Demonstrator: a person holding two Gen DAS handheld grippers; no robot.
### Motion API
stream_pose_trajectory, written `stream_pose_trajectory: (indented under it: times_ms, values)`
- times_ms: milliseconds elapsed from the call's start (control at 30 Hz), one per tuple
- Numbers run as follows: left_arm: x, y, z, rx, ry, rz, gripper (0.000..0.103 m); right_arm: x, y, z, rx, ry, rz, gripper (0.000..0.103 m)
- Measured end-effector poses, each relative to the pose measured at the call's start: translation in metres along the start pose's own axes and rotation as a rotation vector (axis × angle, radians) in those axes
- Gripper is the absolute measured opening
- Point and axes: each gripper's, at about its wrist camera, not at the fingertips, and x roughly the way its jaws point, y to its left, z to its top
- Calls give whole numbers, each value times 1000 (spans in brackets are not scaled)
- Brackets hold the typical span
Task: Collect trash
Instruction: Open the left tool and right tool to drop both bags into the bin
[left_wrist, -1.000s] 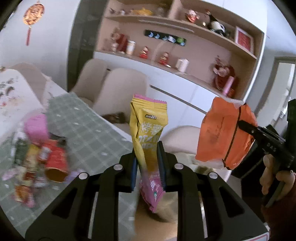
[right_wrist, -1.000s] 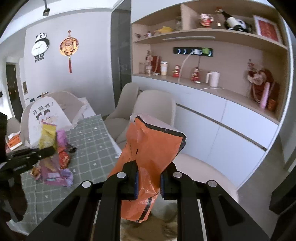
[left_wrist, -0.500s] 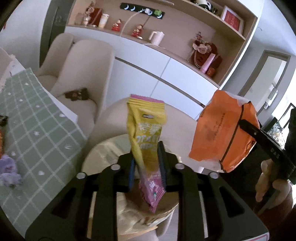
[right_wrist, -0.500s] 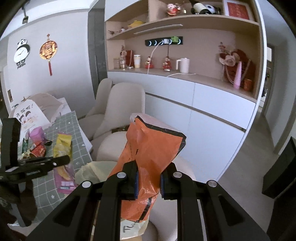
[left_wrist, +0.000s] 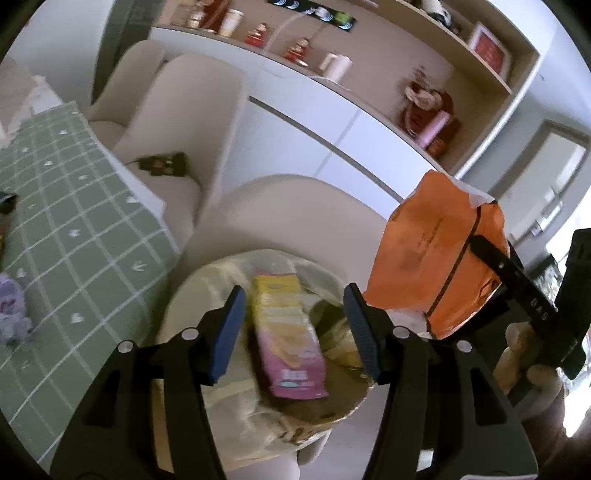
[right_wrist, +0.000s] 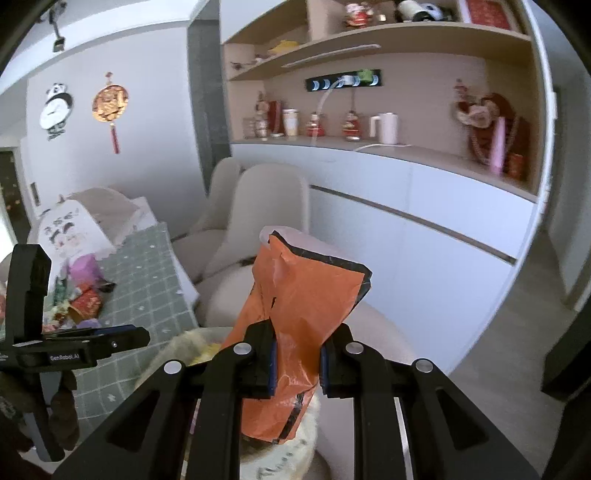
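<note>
my left claw (left_wrist: 293, 328) is spreading its jaws, and the yellow and pink snack packet (left_wrist: 288, 338) between them touches neither pad; blurred, it seems to be dropping into the lined bin (left_wrist: 207, 295) below. my right claw (right_wrist: 295, 363) is clamped on the orange wrapper (right_wrist: 299, 306) over the same bin. farther off, more wrappers (right_wrist: 79, 295) sit by the far edge of the green checked tabletop (left_wrist: 74, 206).
</note>
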Motion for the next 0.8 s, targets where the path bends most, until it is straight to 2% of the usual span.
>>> stream_pose_trajectory:
  times_ms: [133, 233, 333, 500, 600, 800]
  values:
    - [-22, 22, -5, -29, -14, 76, 52, 18, 23, -1, -29, -1, 54, 17]
    - [-34, 36, -12, -47, -14, 122, 52, 39, 49, -16, -79, 28, 85, 17]
    - [-49, 53, -20, -74, -19, 173, 52, 73, 77, -51, -179, 145, 109, 17]
    - [-70, 82, -35, -149, -34, 236, 52, 113, 101, -101, -288, 331, 127, 17]
    - [-79, 95, -45, -183, -36, 265, 52, 124, 103, -112, -265, 379, 137, 15]
    - [-100, 114, -67, -240, -44, 322, 52, 123, 91, -105, -198, 374, 152, 15]
